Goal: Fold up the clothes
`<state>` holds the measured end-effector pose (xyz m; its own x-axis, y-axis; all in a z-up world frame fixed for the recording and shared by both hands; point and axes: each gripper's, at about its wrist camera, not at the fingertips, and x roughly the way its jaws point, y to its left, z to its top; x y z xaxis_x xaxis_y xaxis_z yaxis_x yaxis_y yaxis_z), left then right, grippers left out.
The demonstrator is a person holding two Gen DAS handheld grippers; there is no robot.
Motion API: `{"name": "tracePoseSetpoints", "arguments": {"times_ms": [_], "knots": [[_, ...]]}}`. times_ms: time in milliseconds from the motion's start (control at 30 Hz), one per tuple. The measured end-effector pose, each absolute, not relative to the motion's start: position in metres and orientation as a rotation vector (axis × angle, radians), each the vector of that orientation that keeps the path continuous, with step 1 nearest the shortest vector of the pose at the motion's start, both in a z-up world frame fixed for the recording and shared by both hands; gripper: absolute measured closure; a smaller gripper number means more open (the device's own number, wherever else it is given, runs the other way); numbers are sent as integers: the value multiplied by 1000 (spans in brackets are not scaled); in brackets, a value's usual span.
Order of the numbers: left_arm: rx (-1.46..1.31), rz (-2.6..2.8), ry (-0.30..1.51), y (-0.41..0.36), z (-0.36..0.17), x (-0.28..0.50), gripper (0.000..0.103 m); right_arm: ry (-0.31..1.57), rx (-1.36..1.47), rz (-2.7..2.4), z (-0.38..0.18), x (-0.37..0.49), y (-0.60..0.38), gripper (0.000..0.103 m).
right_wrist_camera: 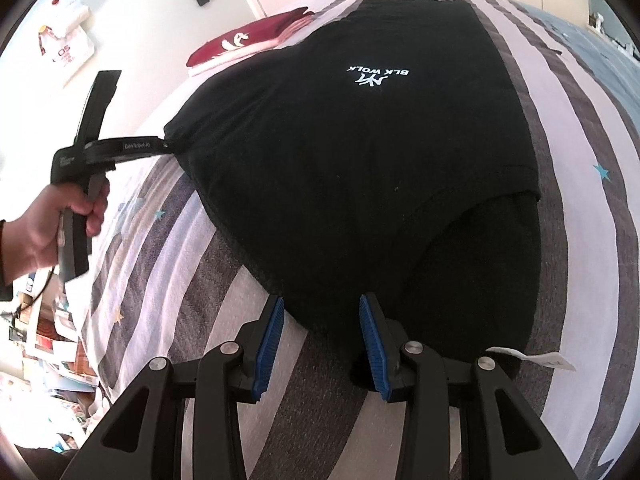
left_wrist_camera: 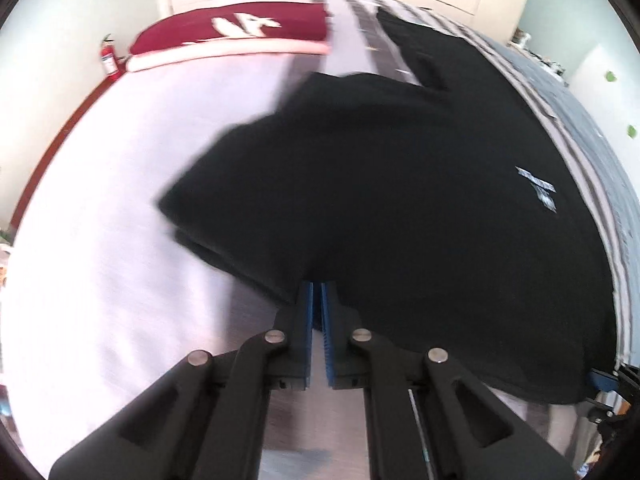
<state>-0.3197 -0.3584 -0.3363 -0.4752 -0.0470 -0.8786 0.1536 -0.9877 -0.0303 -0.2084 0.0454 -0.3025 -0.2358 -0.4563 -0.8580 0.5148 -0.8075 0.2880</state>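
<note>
The black t-shirt (right_wrist_camera: 360, 168) lies spread on the striped bed (right_wrist_camera: 592, 128), logo side up, w/ the print reading upside down from the right tongs (right_wrist_camera: 320, 308). Judging from this, the folding is at an early step: one side, approx. the sleeve part, looks already turned in, and the far right edge shows a doubled layer, but the body is not yet folded in half, so most of the work is left. The left tongs (left_wrist_camera: 318, 292) are clenched on the shirt's edge; the blue pads are nearly together and the black cloth comes out directly ahead of the tips and spreads ahead and to the right of them. In the right view the same tool, held by the left hand (right_wrist_camera: 44, 232), pinches the shirt's left corner and pulls it a bit up from the bed. The right tongs are released, pads wide apart, and the near hem of the shirt sits just ahead of them, between the two pads; whether they touch the cloth I cannot tell. A folded red garment (left_wrist_camera: 232, 32) lies far ahead, to the left, prob. already finished. A white tag (right_wrist_camera: 540, 356) sticks out right of the right tongs.
</note>
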Motion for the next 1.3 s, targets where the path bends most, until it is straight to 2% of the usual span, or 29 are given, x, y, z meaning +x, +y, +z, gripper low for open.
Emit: {"name": "tracePoseSetpoints", "arguments": {"times_ms": [133,267,367,433,533,633,700,833,933,1000,1033,1133,1200,1300], "knots": [[1455,-2607,214,-376,-319,-337,95,158,1408,-2042,-283,-216,35,67],[1438,-2656,200,-376,-315,-361,91,97,1331,-2114,-254,-247,35,67],[1478,-2606,151,-380,-334,-376,91,88,1272,-2192,-253,-288,28,67],[1487,-2537,211,-395,-348,-379,90,85,1246,-2235,-258,-317,24,67],[1415,-2447,239,-410,-337,-373,89,76,1218,-2279,-266,-359,13,67],[1375,-2485,373,-412,-326,-373,89,46,1215,-2303,-276,-392,5,67],[1379,-2598,354,-391,-317,-381,89,23,1219,-2314,-283,-412,0,67],[1510,-2732,269,-348,-320,-405,89,37,1276,-2304,-305,-421,-2,67],[1534,-2691,268,-355,-334,-420,90,41,1235,-2308,-313,-415,2,67],[1510,-2674,331,-368,-336,-425,99,43,1228,-2305,-314,-414,3,67],[1467,-2653,324,-373,-331,-426,99,44,1225,-2303,-314,-414,3,67],[1347,-2570,316,-391,-320,-430,95,36,1222,-2298,-314,-410,5,67],[1355,-2504,388,-409,-321,-432,95,36,1218,-2300,-313,-409,5,67],[1367,-2566,390,-409,-313,-432,94,36,1218,-2300,-313,-411,4,67]]}}
